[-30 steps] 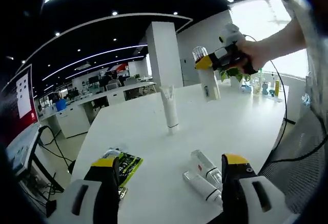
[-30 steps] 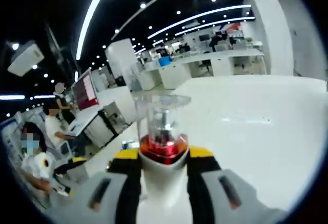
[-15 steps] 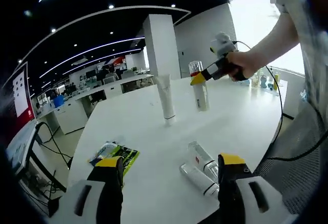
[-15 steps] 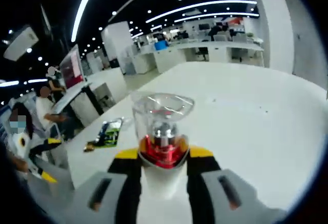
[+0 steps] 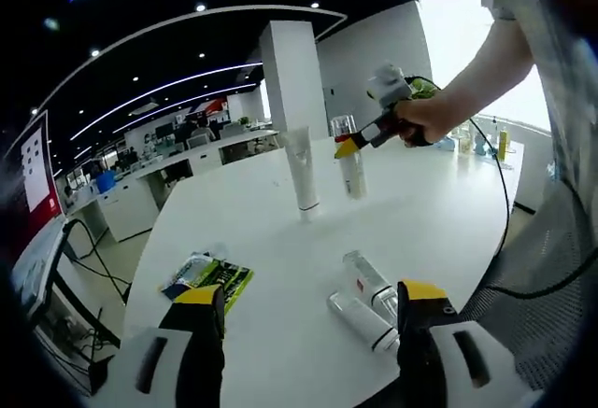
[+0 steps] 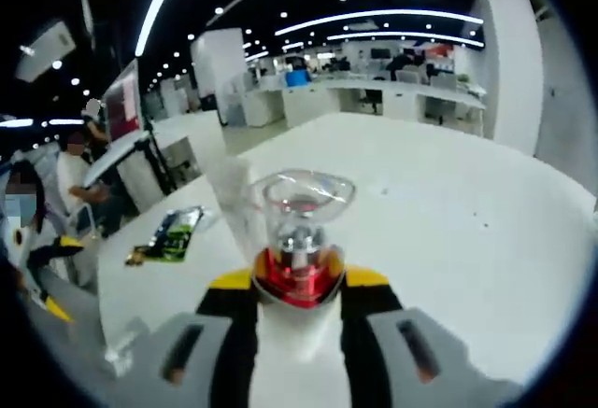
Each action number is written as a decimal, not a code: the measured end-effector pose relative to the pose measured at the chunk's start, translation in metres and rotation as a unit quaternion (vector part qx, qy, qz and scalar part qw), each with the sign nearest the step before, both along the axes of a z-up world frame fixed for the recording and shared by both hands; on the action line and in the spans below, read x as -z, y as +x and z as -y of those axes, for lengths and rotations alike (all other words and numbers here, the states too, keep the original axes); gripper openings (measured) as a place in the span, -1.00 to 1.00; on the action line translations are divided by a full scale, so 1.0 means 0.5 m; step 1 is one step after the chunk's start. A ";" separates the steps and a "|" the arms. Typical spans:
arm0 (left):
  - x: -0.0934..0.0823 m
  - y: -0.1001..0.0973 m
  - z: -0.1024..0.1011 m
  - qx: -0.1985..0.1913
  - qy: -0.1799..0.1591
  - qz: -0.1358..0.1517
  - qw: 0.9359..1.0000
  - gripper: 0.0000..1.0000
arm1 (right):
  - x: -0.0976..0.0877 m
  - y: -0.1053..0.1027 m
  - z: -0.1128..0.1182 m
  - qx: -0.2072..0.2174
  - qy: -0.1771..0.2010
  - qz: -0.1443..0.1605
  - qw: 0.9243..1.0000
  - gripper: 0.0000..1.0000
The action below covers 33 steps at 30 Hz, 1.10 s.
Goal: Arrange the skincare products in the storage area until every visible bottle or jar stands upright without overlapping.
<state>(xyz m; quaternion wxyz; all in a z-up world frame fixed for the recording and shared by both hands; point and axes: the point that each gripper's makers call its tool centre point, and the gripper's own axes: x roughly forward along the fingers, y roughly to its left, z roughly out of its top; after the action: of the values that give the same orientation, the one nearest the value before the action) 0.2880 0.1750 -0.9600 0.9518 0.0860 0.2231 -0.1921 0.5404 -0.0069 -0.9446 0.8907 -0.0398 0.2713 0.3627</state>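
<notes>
On the white table (image 5: 448, 231) we carry the pump bottle (image 5: 350, 158) upright, our right gripper (image 5: 358, 136) clamped on it just beside the standing tube (image 5: 301, 173). Two bottles (image 5: 366, 303) lie flat just ahead of our open, empty left gripper (image 5: 306, 352).

— What blocks us on the broad white table (image 5: 280, 268)?
— Two clear-capped bottles lying flat (image 5: 366, 303) beside our left jaw, a green packet (image 5: 207, 277), and an upright white tube (image 5: 303, 170).
— Between them, bare tabletop.
</notes>
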 end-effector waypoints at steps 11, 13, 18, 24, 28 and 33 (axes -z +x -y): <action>0.006 -0.001 -0.002 0.000 0.000 -0.009 1.000 0.55 | 0.018 0.024 -0.006 0.004 -0.011 0.018 1.000 -0.38; 0.006 -0.001 -0.002 0.001 0.000 -0.010 1.000 0.55 | 0.022 0.027 -0.005 0.005 -0.014 0.019 1.000 -0.38; 0.007 -0.001 -0.002 0.000 -0.002 -0.011 1.000 0.55 | 0.028 0.031 -0.004 0.008 -0.014 0.020 1.000 -0.38; 0.008 -0.001 -0.003 0.000 -0.001 -0.012 1.000 0.55 | 0.031 0.036 -0.009 0.005 -0.013 0.020 1.000 -0.38; 0.009 -0.001 -0.004 -0.001 0.000 -0.013 1.000 0.55 | 0.037 0.035 -0.016 0.003 -0.012 0.022 1.000 -0.37; 0.008 0.003 -0.011 -0.012 -0.011 -0.017 1.000 0.55 | 0.049 0.029 -0.023 -0.006 -0.018 0.028 0.999 -0.37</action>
<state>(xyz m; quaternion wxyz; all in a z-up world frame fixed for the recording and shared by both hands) 0.2897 0.1804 -0.9641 0.9511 0.0693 0.2381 -0.1844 0.5551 0.0044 -0.9689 0.8947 -0.0675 0.2527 0.3620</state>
